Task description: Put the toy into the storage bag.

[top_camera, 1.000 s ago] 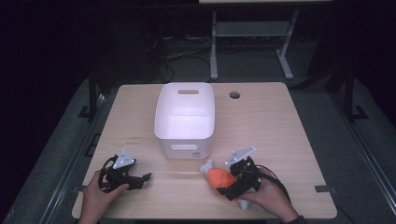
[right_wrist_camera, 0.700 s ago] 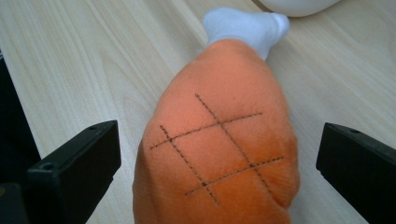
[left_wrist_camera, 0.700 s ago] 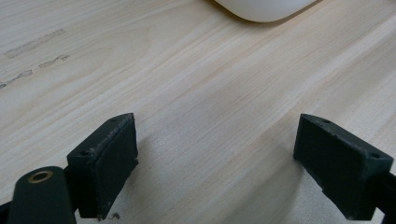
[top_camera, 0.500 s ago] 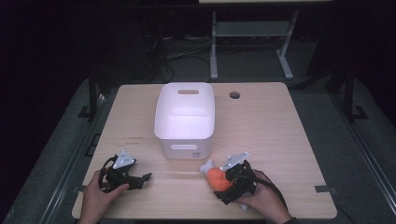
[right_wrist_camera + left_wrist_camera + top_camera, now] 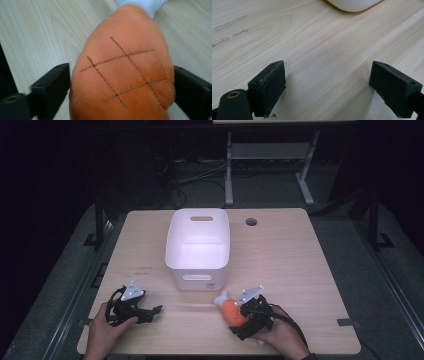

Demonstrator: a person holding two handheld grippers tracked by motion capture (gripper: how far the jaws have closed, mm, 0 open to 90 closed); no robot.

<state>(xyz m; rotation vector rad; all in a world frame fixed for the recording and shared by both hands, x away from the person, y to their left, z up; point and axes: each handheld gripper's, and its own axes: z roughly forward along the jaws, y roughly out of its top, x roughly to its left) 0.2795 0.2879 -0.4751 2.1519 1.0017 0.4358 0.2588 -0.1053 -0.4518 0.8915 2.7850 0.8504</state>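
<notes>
Orange plush toy [image 5: 125, 75] with dark stitched crosshatch and pale tip, near the bench's [image 5: 300, 260] front edge, sits between the right gripper's [image 5: 239, 312] closing jaws; left gripper's [image 5: 150, 311] jaws wide apart.

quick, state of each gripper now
left gripper: open, nothing between its fingers.
right gripper: fingers just been closing around the orange plush toy; whether they press it cannot be told.

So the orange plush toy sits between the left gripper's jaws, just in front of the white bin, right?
Not quite. The orange plush toy sits between the jaws of the right gripper, as the right gripper view shows; those jaws have just been closing. It does lie just in front of the white bin.
</notes>
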